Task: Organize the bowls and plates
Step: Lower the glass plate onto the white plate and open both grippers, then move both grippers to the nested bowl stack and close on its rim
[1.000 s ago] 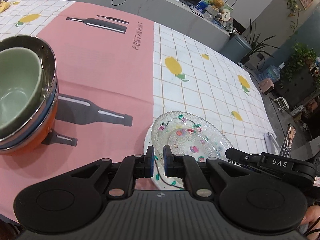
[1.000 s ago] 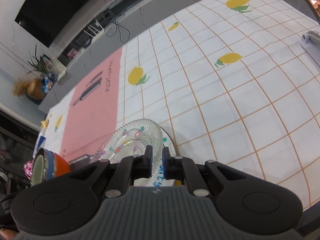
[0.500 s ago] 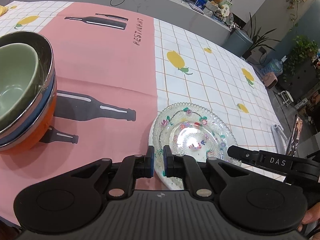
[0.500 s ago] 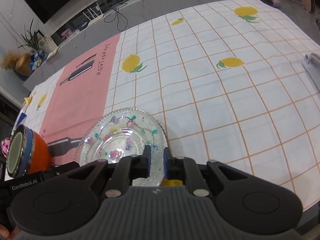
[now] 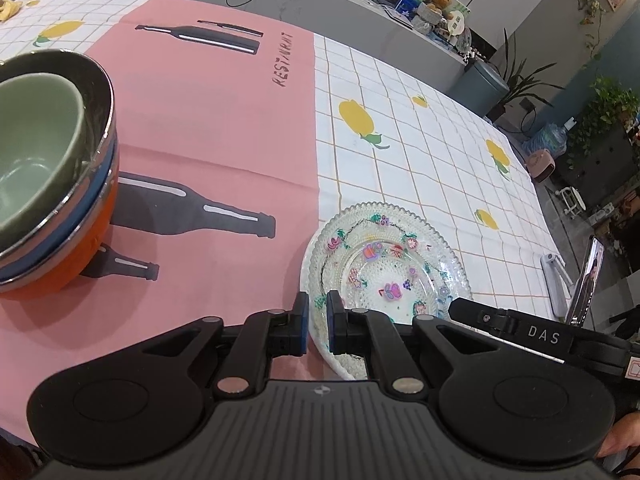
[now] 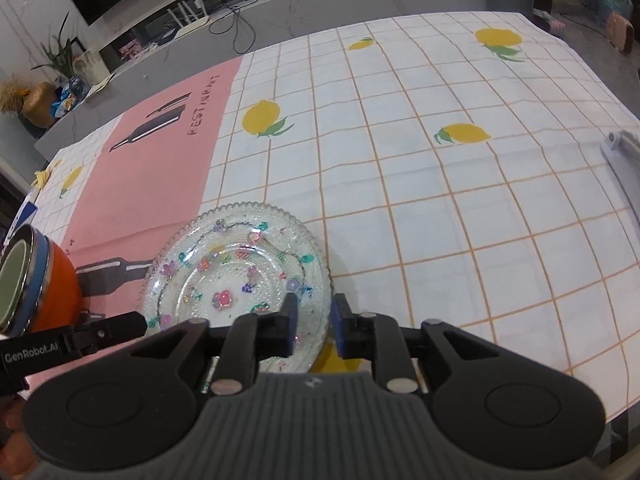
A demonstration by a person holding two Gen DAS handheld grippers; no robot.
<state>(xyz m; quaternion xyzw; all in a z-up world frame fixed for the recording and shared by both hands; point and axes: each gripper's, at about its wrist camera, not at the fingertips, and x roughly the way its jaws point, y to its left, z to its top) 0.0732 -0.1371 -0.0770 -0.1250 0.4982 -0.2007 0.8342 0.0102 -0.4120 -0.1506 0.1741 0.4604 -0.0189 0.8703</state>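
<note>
A clear glass plate with coloured flowers (image 5: pixel 384 268) lies on a white plate (image 5: pixel 310 268) on the tablecloth; it also shows in the right wrist view (image 6: pixel 240 272). My left gripper (image 5: pixel 318 322) is shut on the near rim of the plates. My right gripper (image 6: pixel 313 328) has its jaws a little apart around the glass plate's right rim. A stack of bowls (image 5: pixel 52 168), green inside steel, blue and orange, stands at the left; it also shows in the right wrist view (image 6: pixel 36 280).
A pink and white checked tablecloth (image 6: pixel 440 184) covers the table. A white phone stand with a phone (image 5: pixel 576 284) stands at the right edge. A grey counter with clutter lies behind the table.
The glass plate has come down level onto the white plate. My right gripper's jaws have opened from shut on its rim. The left gripper stays shut.
</note>
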